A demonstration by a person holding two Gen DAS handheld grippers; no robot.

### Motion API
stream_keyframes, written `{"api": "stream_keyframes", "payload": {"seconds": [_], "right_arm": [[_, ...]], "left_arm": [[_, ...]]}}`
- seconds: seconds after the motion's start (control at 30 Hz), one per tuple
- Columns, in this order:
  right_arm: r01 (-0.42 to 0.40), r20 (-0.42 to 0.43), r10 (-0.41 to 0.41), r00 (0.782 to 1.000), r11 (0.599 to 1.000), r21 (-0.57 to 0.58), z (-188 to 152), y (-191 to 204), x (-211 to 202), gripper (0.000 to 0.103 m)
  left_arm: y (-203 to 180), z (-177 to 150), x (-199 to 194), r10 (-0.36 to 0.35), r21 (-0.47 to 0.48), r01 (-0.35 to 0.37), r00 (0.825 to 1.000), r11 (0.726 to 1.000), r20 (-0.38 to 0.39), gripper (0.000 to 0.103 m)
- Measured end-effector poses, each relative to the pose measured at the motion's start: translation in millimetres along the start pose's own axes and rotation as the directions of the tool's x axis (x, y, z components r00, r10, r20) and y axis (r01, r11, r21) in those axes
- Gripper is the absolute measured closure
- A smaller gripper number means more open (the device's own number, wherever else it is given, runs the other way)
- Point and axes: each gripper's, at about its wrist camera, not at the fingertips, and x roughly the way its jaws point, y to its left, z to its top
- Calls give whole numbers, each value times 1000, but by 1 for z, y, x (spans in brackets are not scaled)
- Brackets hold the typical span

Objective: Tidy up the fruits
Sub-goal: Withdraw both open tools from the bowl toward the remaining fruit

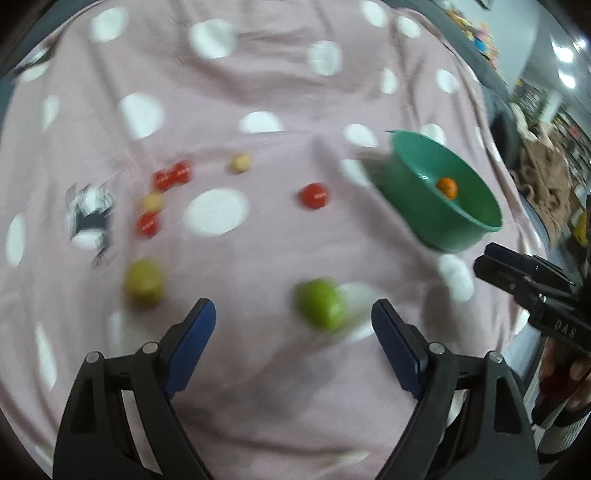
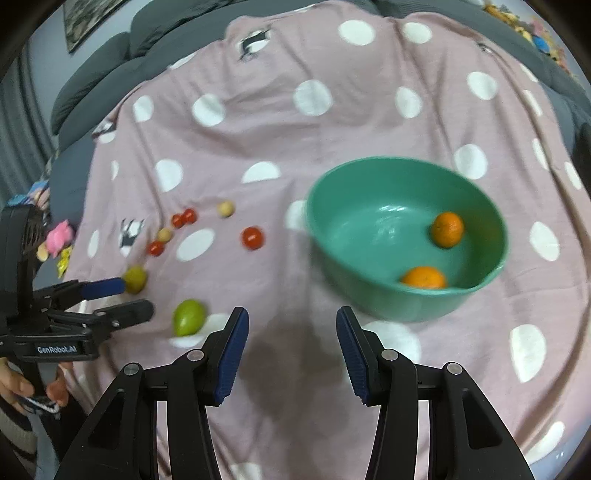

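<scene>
Left tool [image 1: 293, 317], jaws wide & empty, hovering nr green fruit [image 1: 320, 309] on dotted blanket [image 1: 258, 92]; right tool [image 2: 291, 332] part-open, empty; 2 oranges [image 2: 447, 229] sitting in teal bowl [image 2: 321, 221]; next prob.: closing on green fruit, carrying to bowl.

A pink fabric blanket with white polka dots [image 2: 258, 122] lies spread and creased over a dark grey padded sofa [image 2: 92, 70]. Small black-and-white printed figures [image 1: 90, 218] sit on the cloth. A crumpled brown fuzzy throw [image 1: 546, 173] lies off its right edge. At the left edge, a pink plush toy [image 2: 59, 238] rests beside small yellow items [image 2: 63, 260]. A dark framed picture [image 2: 88, 18] hangs above the sofa.
</scene>
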Motion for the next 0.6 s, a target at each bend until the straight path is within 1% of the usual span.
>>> {"api": "stream_keyframes", "payload": {"seconds": [0.1,0.23,0.43,0.6], "right_arm": [[-20,-21,20,1000,1000,-23,-4,14,5,53],[-63,-49,61,997,997,-39,-6,31,14,53],[-99,-83,93,992,993,-66,-10,53,26,53],[-105,-105,96,990,991,-82,-9,61,36,53]], "left_arm": [[28,-14,-20,23,-62,-21,999,998,32,17],[54,-32,-41,24,-121,-16,997,993,68,17],[68,-44,-41,10,-159,0,998,987,63,18],[72,-39,-30,-8,-160,17,998,987,58,20]]}}
